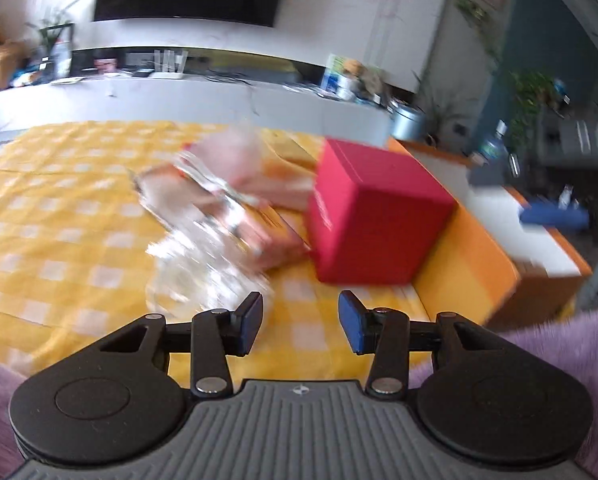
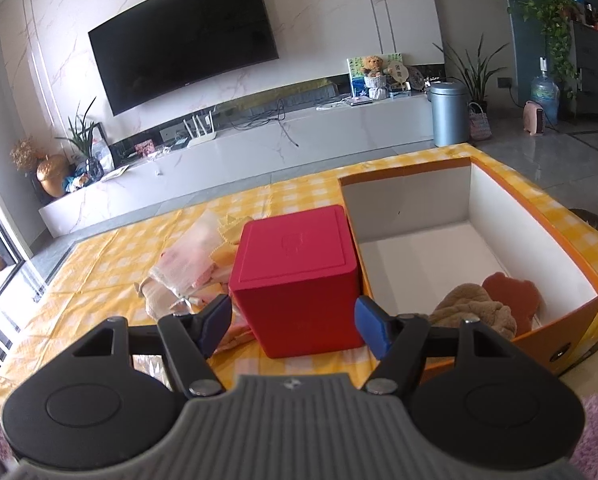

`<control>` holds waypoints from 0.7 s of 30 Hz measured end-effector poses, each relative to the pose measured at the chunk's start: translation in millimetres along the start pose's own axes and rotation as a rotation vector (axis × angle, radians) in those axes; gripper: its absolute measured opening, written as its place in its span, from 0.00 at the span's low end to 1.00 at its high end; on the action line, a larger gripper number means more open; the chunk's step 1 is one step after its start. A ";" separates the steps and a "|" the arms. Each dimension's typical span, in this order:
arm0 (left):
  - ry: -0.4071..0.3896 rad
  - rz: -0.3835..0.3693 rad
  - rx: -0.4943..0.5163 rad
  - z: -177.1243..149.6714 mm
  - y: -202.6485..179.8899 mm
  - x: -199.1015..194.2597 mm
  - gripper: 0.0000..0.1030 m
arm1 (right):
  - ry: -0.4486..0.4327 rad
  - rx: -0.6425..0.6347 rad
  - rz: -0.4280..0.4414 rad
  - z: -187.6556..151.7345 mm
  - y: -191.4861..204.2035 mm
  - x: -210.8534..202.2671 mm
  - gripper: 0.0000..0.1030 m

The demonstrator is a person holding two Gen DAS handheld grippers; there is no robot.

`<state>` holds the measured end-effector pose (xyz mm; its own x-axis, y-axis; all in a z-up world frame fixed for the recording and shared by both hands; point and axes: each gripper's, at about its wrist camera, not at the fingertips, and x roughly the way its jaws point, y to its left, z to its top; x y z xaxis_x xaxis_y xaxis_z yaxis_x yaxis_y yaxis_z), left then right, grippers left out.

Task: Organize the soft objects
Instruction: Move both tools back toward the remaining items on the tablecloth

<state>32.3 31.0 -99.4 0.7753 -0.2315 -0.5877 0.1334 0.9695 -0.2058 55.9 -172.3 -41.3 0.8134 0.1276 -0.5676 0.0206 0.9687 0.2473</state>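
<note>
Soft pink items in crinkled clear plastic bags [image 1: 215, 216] lie in a heap on the yellow checked cloth [image 1: 59, 208], left of a red cube box [image 1: 379, 208]. This view is blurred. My left gripper [image 1: 301, 322] hovers open just short of the nearest bag, with nothing between its blue pads. In the right wrist view the same bags [image 2: 187, 276] lie left of the red box [image 2: 295, 272]. My right gripper [image 2: 295, 324] is open, hanging in front of the red box without touching it. An orange box [image 2: 575, 280] with white inside holds a brown plush [image 2: 475, 308] and a reddish soft piece [image 2: 515, 292].
The orange box [image 1: 471, 264] stands right of the red box at the table's right end. Purple fluffy fabric [image 1: 571, 344] shows at the near edge. Beyond the table are a white TV bench [image 2: 259, 148], a wall TV [image 2: 183, 64], a grey bin [image 2: 449, 114] and plants.
</note>
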 end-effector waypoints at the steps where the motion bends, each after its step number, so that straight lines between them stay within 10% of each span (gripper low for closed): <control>1: -0.011 0.015 -0.007 4.8 2.9 -2.4 0.50 | 0.007 -0.004 0.006 -0.5 1.1 2.0 0.66; 8: -0.019 0.146 0.075 55.4 24.2 -5.6 0.60 | 0.054 -0.088 0.062 -3.0 17.3 24.4 0.65; 21: 0.228 0.056 0.099 75.5 75.0 41.0 0.65 | 0.191 -0.224 0.185 -12.5 68.6 87.4 0.46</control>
<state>120.7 100.4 -79.9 0.6251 -0.1781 -0.7599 0.1627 0.9820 -0.0964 121.2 -92.0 -83.8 0.6675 0.3221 -0.6714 -0.2621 0.9455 0.1931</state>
